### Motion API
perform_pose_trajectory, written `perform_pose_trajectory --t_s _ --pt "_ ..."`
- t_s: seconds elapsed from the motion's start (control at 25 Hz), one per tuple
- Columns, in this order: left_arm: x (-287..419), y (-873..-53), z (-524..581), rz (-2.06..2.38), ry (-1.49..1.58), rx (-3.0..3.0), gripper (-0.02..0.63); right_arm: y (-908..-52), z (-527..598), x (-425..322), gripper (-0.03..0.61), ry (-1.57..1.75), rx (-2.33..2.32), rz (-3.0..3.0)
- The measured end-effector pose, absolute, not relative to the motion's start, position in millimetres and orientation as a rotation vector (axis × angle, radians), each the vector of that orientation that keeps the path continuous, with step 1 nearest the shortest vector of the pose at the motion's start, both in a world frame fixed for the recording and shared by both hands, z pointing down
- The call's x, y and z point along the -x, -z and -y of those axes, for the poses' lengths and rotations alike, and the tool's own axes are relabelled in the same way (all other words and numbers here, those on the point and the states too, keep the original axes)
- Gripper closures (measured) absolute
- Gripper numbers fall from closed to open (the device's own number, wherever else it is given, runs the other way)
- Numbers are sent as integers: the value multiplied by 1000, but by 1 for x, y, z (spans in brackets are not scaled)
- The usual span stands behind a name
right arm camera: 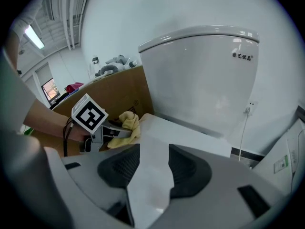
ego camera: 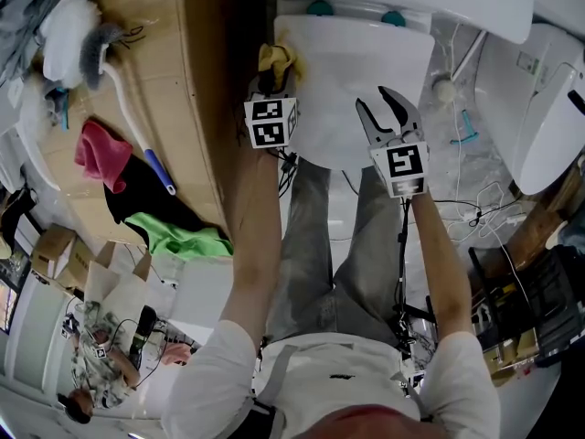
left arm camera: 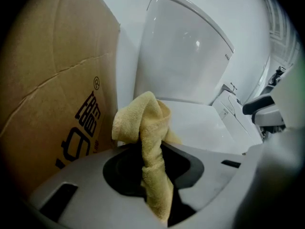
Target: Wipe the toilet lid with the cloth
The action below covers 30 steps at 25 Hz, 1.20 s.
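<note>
The white toilet lid [ego camera: 352, 71] lies shut below the tank [right arm camera: 205, 75]. A yellow cloth [ego camera: 277, 60] hangs bunched at the lid's left edge, and my left gripper [ego camera: 274, 76] is shut on it. In the left gripper view the cloth [left arm camera: 145, 128] runs up between the jaws of the left gripper [left arm camera: 152, 168] and flops over, with the lid [left arm camera: 200, 123] just beyond. My right gripper [ego camera: 372, 99] hovers open over the lid's front right part, holding nothing. In the right gripper view the lid [right arm camera: 186, 137] shows through the gap of the right gripper [right arm camera: 151, 163], and the cloth [right arm camera: 127, 123] is off to the left.
A tall cardboard box [ego camera: 196, 90] stands tight against the toilet's left side. Beyond it lie a brush [ego camera: 128, 117], a pink cloth [ego camera: 101, 154] and a green cloth [ego camera: 178, 231]. A second white toilet [ego camera: 548, 108] stands at the right, with cables [ego camera: 475, 208] on the floor.
</note>
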<state>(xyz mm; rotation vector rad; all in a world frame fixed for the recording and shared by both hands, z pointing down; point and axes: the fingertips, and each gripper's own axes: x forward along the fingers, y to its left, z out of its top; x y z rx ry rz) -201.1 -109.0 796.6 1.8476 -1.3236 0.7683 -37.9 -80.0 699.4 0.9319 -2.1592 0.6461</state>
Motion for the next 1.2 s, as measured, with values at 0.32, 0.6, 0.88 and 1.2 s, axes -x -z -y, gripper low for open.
perform_pose_trajectory --t_s 0.32,0.6,0.88,1.2 --pt "181 -797 89 1352 -777 -1804 509 -700 68 8 376 -654 -920 2166" --pt "156 -797 76 1375 -794 -1792 509 -706 60 -26 376 -694 -936 2166" --pt "125 -797 69 1403 -792 -1773 509 -714 49 -54 376 -718 -900 2168" --pt "73 -797 66 1361 -825 -1816 509 -718 49 -93 376 -733 -931 2154"
